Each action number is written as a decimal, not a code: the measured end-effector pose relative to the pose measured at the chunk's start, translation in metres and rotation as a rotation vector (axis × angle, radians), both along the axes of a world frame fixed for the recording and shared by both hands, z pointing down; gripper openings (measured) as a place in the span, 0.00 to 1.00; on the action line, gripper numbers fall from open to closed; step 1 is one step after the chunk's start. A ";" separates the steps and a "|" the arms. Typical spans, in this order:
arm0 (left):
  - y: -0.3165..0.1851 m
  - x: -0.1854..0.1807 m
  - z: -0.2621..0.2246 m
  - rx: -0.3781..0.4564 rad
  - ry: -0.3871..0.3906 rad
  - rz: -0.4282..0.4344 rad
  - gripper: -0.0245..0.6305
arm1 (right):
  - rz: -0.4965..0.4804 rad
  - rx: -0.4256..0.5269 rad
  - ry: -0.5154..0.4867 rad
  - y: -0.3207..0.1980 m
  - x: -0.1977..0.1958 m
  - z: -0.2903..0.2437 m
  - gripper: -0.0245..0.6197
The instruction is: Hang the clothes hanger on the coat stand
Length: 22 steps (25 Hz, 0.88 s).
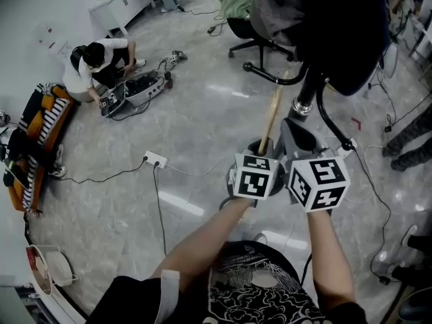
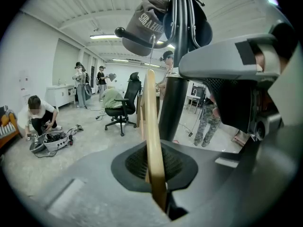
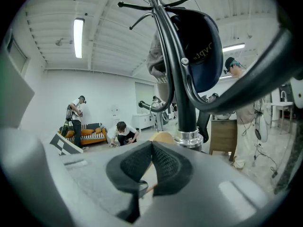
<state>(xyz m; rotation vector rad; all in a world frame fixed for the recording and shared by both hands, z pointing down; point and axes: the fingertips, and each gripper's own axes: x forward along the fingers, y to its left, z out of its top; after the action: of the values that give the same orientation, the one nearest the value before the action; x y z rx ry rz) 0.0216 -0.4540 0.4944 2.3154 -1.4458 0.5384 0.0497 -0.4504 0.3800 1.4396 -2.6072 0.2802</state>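
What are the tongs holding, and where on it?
Left tongs clamp the wooden hanger at its arm's lower end; right tongs unclear.

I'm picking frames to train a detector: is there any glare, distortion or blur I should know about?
Head view: lamp glare streaks the floor, and the rest is sharp. Left gripper view: fisheye with black corners; the hanger is crisp and the near foreground is soft. Right gripper view: the stand bows with the lens, the lamp blows out, and the cap is dark against the ceiling.
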 end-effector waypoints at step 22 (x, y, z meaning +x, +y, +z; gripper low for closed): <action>0.025 0.013 0.011 0.032 0.000 -0.049 0.05 | -0.036 0.010 0.016 0.037 0.018 0.019 0.04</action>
<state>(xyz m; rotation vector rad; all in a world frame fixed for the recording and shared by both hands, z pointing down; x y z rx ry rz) 0.0347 -0.4291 0.5051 2.2976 -1.5176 0.5049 0.0675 -0.4138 0.3989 1.3907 -2.6223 0.2502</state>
